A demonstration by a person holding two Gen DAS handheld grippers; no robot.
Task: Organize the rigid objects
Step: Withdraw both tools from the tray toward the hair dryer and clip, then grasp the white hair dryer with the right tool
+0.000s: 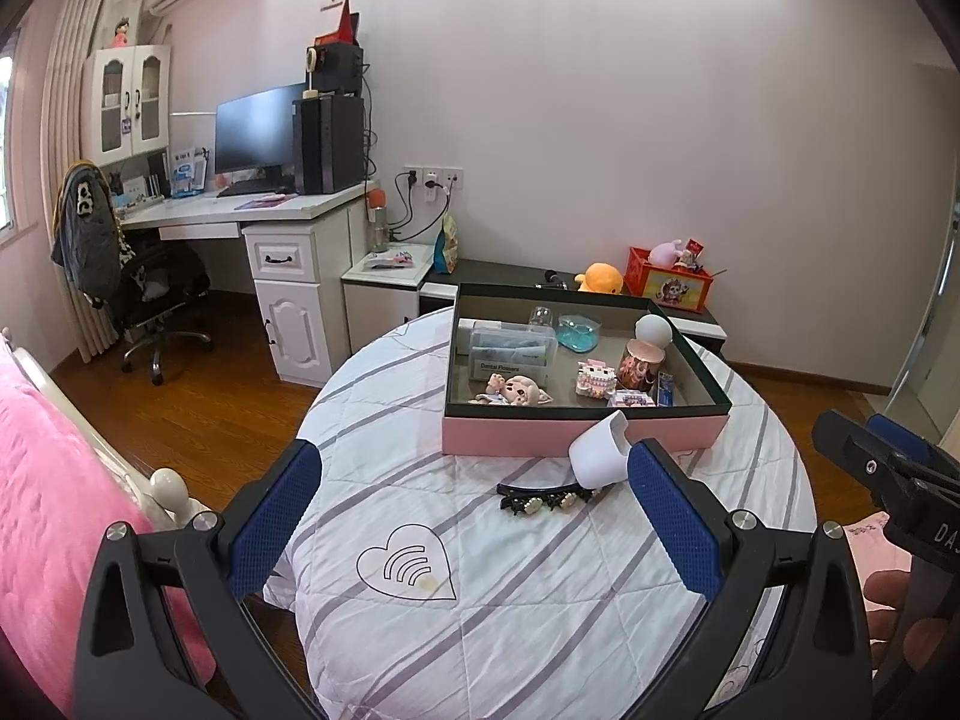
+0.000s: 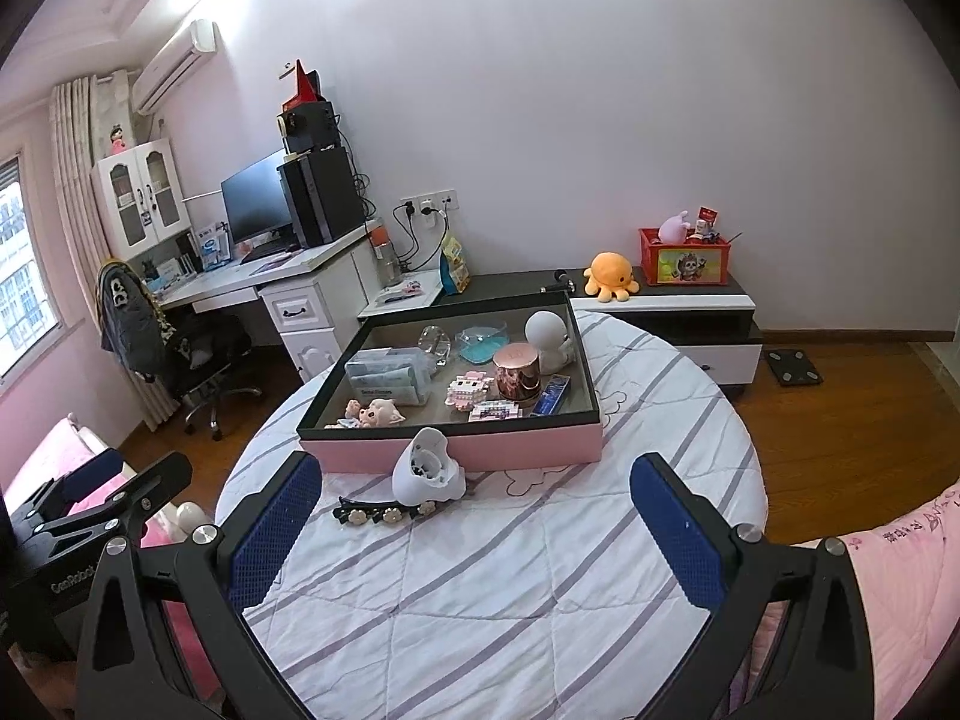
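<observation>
A pink box (image 1: 576,433) (image 2: 510,449) with a dark inside stands on the round quilted table (image 1: 480,600) (image 2: 510,600). It holds several small items: a doll, a clear case, a copper jar, block toys. In front of it lie a white plastic cup-like piece (image 1: 597,450) (image 2: 427,468) and a black hair clip with flowers (image 1: 543,498) (image 2: 384,513). My left gripper (image 1: 474,516) is open and empty, just short of the clip. My right gripper (image 2: 474,516) is open and empty, to the right of both items.
A bed with pink cover (image 1: 54,480) lies left of the table. A desk with monitor and office chair (image 1: 150,294) stands at the back left. A low cabinet (image 2: 690,312) with an orange plush and red box stands behind the table.
</observation>
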